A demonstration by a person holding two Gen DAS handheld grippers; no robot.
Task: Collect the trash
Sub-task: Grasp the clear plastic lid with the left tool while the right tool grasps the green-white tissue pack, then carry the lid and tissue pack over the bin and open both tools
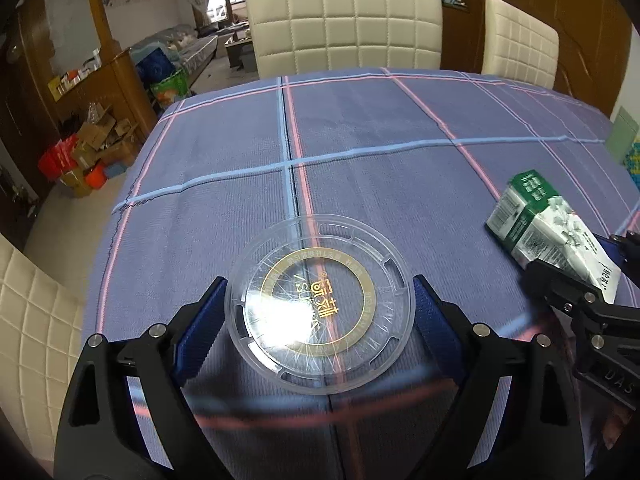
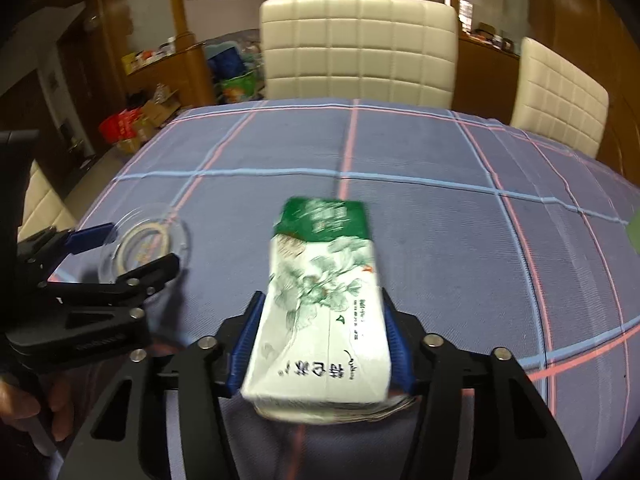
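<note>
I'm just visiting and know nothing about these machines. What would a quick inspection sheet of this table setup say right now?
Surface: table under a blue checked tablecloth with pink and pale blue lines.
Job's things: clear round plastic lid with a gold ring, lying flat; green and white carton.
Clutter: nothing seen on the table besides those two.
Grippers: left claw straddles the lid, pads beside its rim, contact unclear; right claw has its blue pads against the carton's sides.
Cables: nothing seen.
Surroundings: cream quilted chairs around the table; cardboard boxes on the floor to the left; wooden furniture behind.
</note>
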